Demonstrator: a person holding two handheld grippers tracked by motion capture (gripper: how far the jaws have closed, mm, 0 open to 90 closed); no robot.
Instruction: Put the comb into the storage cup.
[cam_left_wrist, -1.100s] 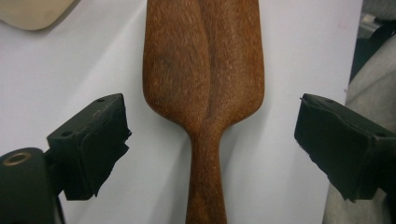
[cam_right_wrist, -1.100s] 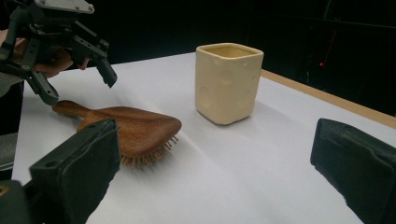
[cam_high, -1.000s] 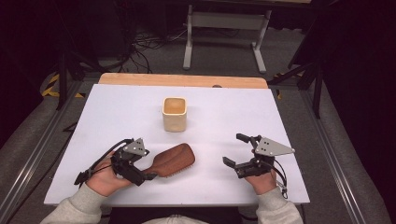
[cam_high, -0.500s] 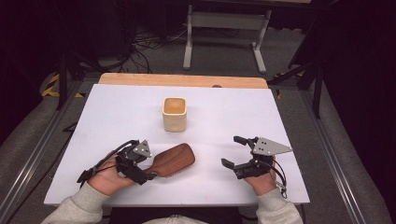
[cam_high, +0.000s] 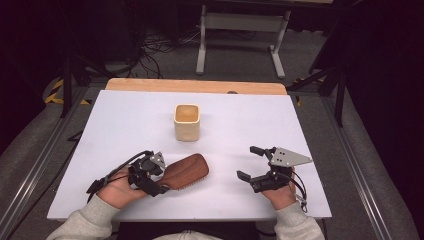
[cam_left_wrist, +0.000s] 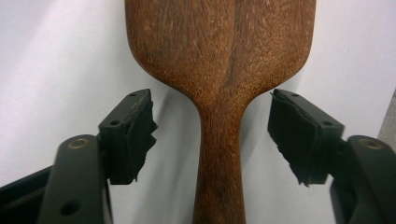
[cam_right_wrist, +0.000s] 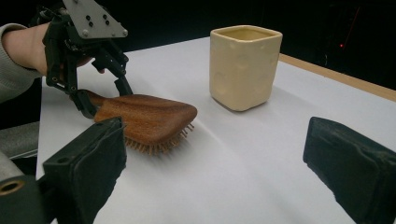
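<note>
Closing the left gripper (cam_high: 159, 176) around the handle of the wooden hairbrush (cam_high: 186, 171), we are working through the pick-up step. We are seeing its jaws narrowing during the last moments, with the handle (cam_left_wrist: 219, 154) lying between them; in the left gripper view a gap is showing on each side of the handle, so the pads (cam_left_wrist: 135, 135) are not yet pressing and the tool is counting as released.

We are locating the hairbrush on the white table (cam_high: 310, 125) at about 6 o'clock from the cream square cup (cam_high: 187, 121), near it but apart. The brush is lying bristles down, its head pointing toward 2 o'clock and its handle toward 8 o'clock, into the left gripper.

We are holding the right gripper (cam_high: 254, 162) at about 3 o'clock from the brush, well apart from it, with jaws standing wide and nothing between them. In the right gripper view the brush (cam_right_wrist: 149, 119) and the cup (cam_right_wrist: 243, 65) are both resting on the table.

We are judging progress as early: the approach and alignment are done. Remaining, in our estimate, are seating the pads on the handle, lifting the brush, and moving it, possibly to the cup.
</note>
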